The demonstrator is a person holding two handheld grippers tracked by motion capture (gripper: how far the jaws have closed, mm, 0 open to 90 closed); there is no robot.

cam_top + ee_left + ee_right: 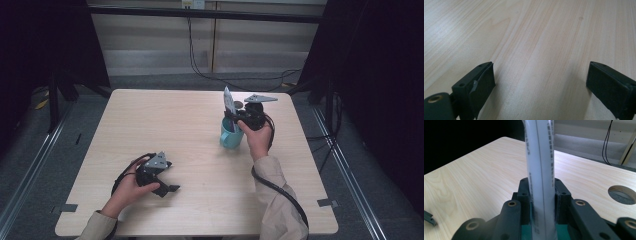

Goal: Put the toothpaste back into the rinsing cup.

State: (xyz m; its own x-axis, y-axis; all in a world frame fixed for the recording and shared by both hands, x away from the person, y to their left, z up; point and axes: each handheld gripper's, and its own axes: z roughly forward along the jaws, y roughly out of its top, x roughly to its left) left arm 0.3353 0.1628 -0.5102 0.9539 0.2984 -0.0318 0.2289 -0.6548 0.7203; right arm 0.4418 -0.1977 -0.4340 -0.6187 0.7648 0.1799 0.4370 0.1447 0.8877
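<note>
Gripping a white tube [229, 101] with the right tongs [236, 118], jaws clamped on both sides of it just above a teal mug [231, 136]; the tube is standing up out of the mug, tilting a little toward the far-left of it. In the right gripper view the tube [541, 170] is running up between the two black jaws with small print down its side, teal of the mug [526, 231] showing below the jaws. The mug is sitting on the light wood counter [165, 125], with a round cable hole [621, 193] in the counter just behind it. The right hand [257, 137] is holding the tool from the near side of the mug. The left tongs [167, 189] are lying well to the near-left of the mug, resting low on the counter in the left hand [127, 187], jaws spread wide with nothing between them; the left gripper view is showing bare wood grain [541, 50] between the two pads. Black cables are trailing from both tools toward the near edge.
</note>
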